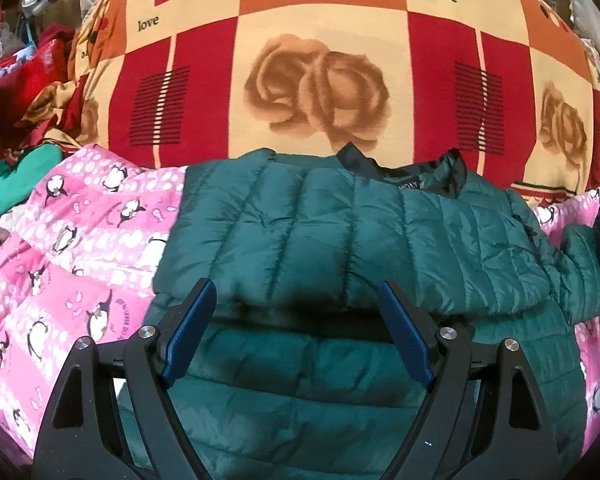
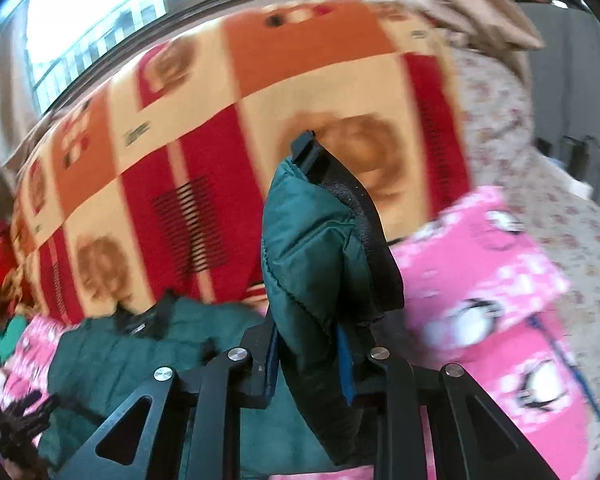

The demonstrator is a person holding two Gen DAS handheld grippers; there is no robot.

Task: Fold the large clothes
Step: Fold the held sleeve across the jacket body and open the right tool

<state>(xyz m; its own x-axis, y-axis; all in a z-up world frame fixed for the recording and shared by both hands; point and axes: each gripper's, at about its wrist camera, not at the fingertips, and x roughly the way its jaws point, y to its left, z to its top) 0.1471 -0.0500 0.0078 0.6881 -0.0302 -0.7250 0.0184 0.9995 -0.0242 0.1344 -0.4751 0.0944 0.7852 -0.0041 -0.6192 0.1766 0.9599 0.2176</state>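
Observation:
A dark green quilted puffer jacket [image 1: 340, 232] lies on a pink penguin-print blanket [image 1: 80, 240], its top half folded over the lower part, with the black collar lining [image 1: 420, 176] at the far edge. My left gripper [image 1: 296, 320] is open and empty, hovering just above the jacket's fold edge. In the blurred right wrist view, my right gripper [image 2: 312, 344] is shut on a sleeve of the green jacket [image 2: 312, 248], which has a black cuff [image 2: 352, 200] and stands lifted between the fingers. The rest of the jacket [image 2: 140, 340] lies to the lower left.
A large red, orange and cream rose-print bedspread [image 1: 320, 80] rises behind the jacket. Piled red and green clothes [image 1: 16, 120] lie at the left. A window [image 2: 100, 32] is behind the bed, and a floral sheet [image 2: 520, 160] lies at the right.

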